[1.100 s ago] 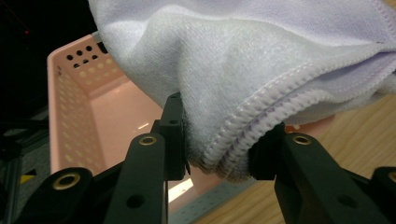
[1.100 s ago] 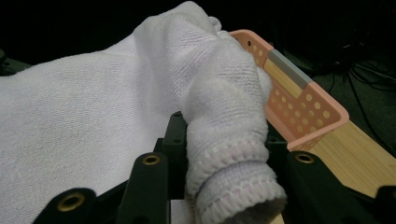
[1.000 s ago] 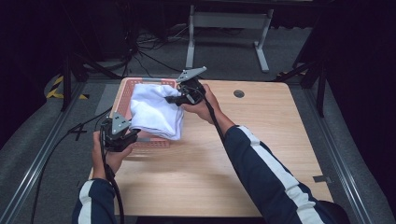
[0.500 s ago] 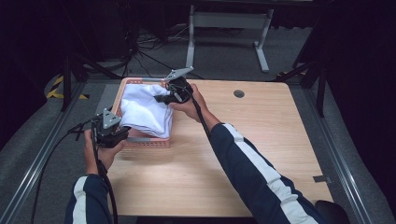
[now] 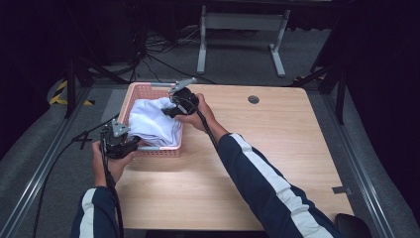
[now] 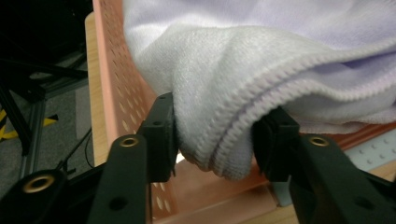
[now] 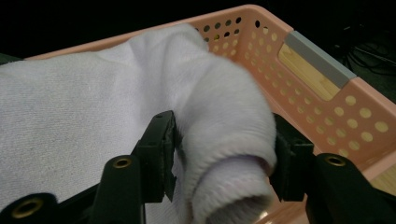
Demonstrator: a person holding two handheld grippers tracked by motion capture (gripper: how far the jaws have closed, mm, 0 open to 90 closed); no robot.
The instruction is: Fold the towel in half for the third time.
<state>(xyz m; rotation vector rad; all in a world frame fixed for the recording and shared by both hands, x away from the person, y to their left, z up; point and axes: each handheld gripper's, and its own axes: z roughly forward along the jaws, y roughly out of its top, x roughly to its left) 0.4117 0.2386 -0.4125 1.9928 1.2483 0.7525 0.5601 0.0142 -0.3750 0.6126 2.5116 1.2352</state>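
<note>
A white towel (image 5: 151,124) lies bunched in a pink perforated basket (image 5: 148,87) at the table's far left, spilling over its near rim. My left gripper (image 5: 126,144) is at the basket's near left corner. In the left gripper view its jaws (image 6: 215,126) are shut on a thick folded hem of the towel (image 6: 261,56), with the basket wall (image 6: 116,79) behind. My right gripper (image 5: 172,109) is over the basket's right side. In the right gripper view it (image 7: 224,135) is shut on a rolled bulge of the towel (image 7: 70,107) inside the basket (image 7: 327,107).
The wooden table (image 5: 277,148) stretches bare to the right of the basket, with a round cable hole (image 5: 253,99) near its far edge. Cables trail off the table's left side onto grey floor. A metal stand (image 5: 237,29) is beyond the far edge.
Both grippers have carried the towel leftward over the basket. The towel now sits lower in the basket, and the left hand has moved out to the table's left edge.
</note>
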